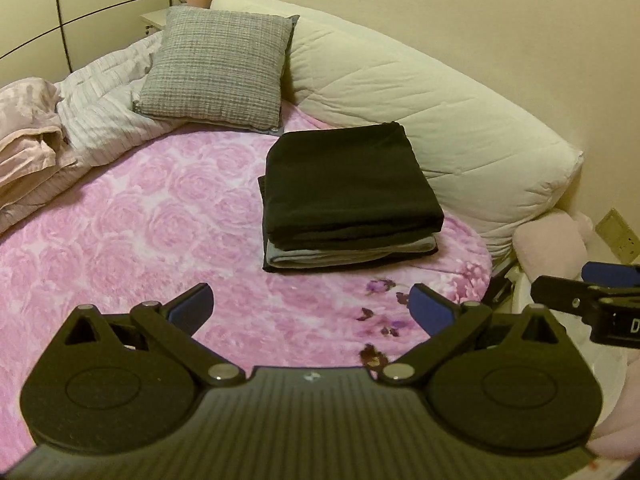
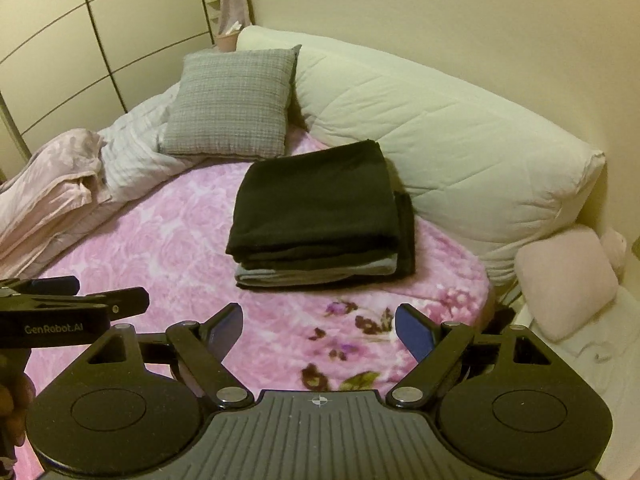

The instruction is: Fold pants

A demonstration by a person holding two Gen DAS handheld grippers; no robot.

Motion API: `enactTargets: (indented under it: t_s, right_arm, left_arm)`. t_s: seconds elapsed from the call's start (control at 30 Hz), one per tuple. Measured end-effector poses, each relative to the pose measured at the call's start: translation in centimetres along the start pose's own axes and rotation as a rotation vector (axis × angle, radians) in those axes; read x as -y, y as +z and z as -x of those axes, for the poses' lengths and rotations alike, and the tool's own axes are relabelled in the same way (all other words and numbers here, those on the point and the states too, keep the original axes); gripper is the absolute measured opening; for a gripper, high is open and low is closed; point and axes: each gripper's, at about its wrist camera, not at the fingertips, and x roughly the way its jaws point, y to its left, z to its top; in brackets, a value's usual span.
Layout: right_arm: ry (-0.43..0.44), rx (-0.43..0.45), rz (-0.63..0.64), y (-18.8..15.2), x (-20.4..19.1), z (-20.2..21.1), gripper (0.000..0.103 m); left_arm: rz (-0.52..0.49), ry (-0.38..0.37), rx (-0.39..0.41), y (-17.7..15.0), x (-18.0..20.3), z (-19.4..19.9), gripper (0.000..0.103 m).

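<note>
Folded black pants (image 1: 348, 184) lie on top of a small stack with a grey-blue garment (image 1: 352, 254) under them, on the pink floral blanket (image 1: 160, 216). The same stack of black pants (image 2: 320, 208) shows in the right wrist view. My left gripper (image 1: 310, 304) hovers open in front of the stack, apart from it, with nothing between its blue pads. My right gripper (image 2: 318, 330) is likewise open and empty, just short of the stack. Each gripper appears at the edge of the other's view: the right gripper (image 1: 592, 292) and the left gripper (image 2: 80, 304).
A grey checked cushion (image 1: 216, 68) and a cream quilted duvet (image 1: 420, 92) lie behind the stack. Crumpled striped and pink bedding (image 1: 60, 128) fills the left. A pale pink pillow (image 2: 568, 284) sits off the bed's right edge. Wardrobe doors (image 2: 80, 40) stand at the far left.
</note>
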Motion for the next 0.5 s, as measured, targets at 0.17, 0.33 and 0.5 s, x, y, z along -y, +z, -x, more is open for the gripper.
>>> enactTargets:
  t_s: [0.17,0.33,0.5]
  right_arm:
    - [0.013,-0.009,0.027,0.1,1.1,-0.2,0.081]
    - [0.013,-0.020,0.035,0.2,2.1,-0.2,0.081]
    - [0.012,-0.023,0.022,0.1,3.0,-0.1,0.081]
  left_arm:
    - [0.007,0.029,-0.002,0.1,1.3,-0.1,0.102]
    - [0.006,0.058,0.003,0.0,2.3,-0.1,0.102]
    - [0.004,0.064,-0.002,-0.3,3.0,-0.1,0.102]
